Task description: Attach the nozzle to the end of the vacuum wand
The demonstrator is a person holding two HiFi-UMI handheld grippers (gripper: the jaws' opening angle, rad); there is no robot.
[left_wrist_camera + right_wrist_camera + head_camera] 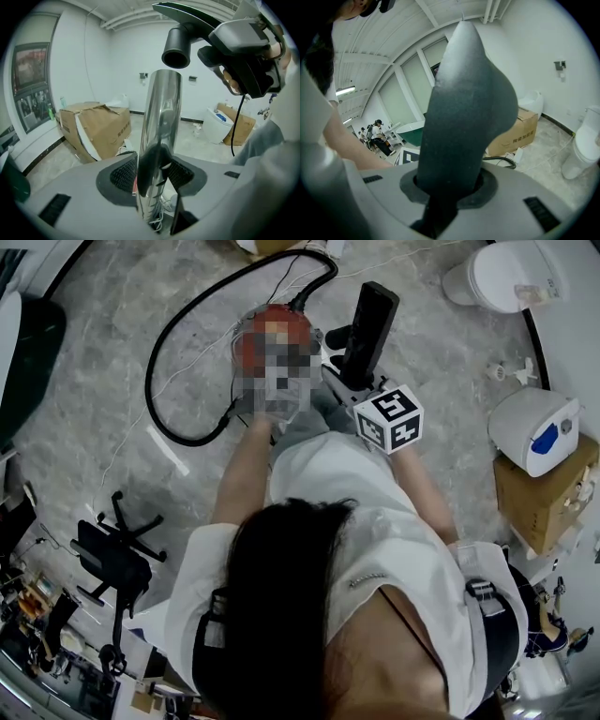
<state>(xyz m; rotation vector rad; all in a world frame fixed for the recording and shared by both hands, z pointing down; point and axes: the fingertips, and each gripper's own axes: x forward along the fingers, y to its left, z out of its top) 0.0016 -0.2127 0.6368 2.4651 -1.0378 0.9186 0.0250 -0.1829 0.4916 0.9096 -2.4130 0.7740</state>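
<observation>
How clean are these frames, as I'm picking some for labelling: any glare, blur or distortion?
Left gripper view: strong fisheye bending, dark corners, and the shiny wand mirrors its surroundings. Right gripper view: same bending, and the dark nozzle, very close, blocks the middle. Head view: evenly lit, with part of the red vacuum masked by mosaic.

Wand (161, 117) cut off below; vacuum (281, 317) partly hidden.

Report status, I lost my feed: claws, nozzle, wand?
Left claw shut on wand. Right claw shut on nozzle. Nozzle mouth apart from wand end, not joined. Nothing between them.
</observation>
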